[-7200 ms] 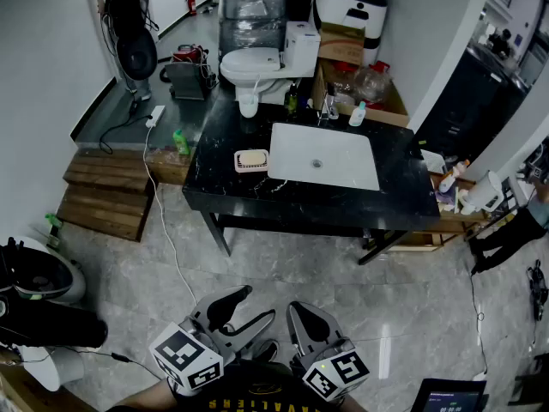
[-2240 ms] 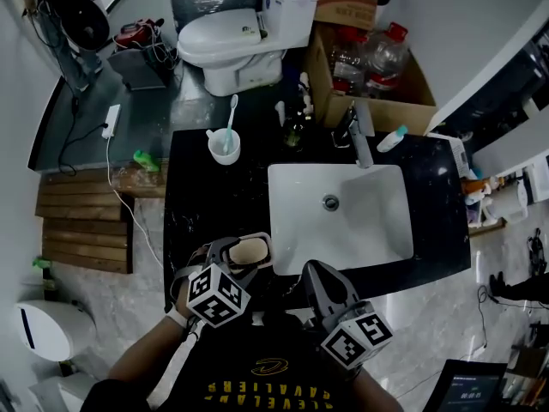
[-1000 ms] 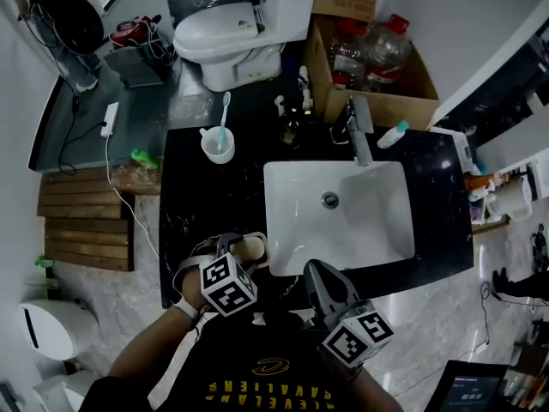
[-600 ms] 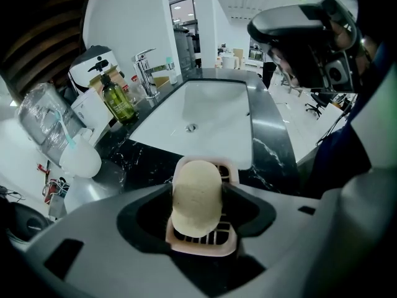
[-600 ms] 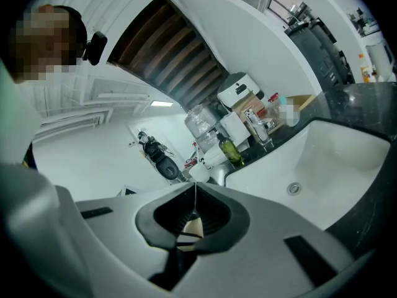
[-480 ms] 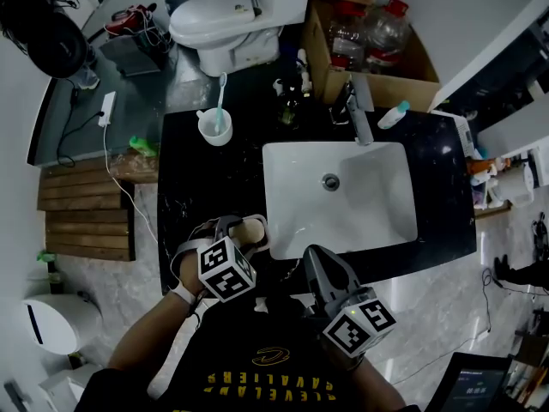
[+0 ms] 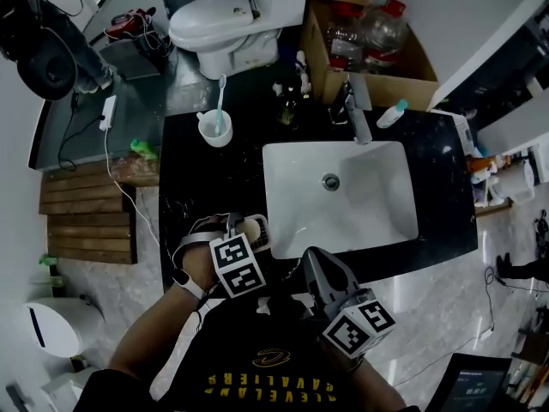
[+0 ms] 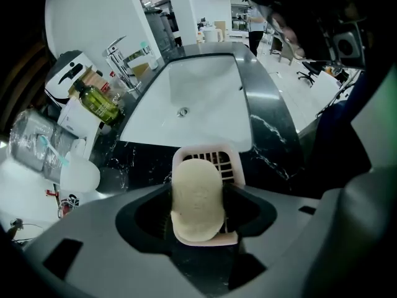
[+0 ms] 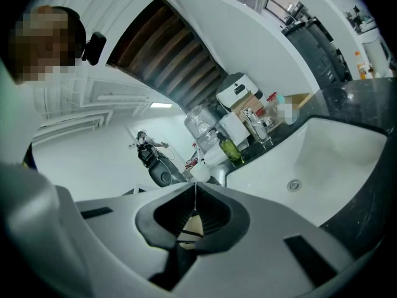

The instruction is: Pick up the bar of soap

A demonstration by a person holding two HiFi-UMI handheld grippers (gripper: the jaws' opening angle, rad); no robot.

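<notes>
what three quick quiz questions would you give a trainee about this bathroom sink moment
1. True or false: the right claw grips the bar of soap.
2. Where does the soap dish stand? A in the basin; B on the black counter; C on the toilet.
3. Fill in: the white cup holds a ____.

Key
1. False. The left claw is closed on it, over the dish; the right claw is shut and empty.
2. B
3. toothbrush
</notes>
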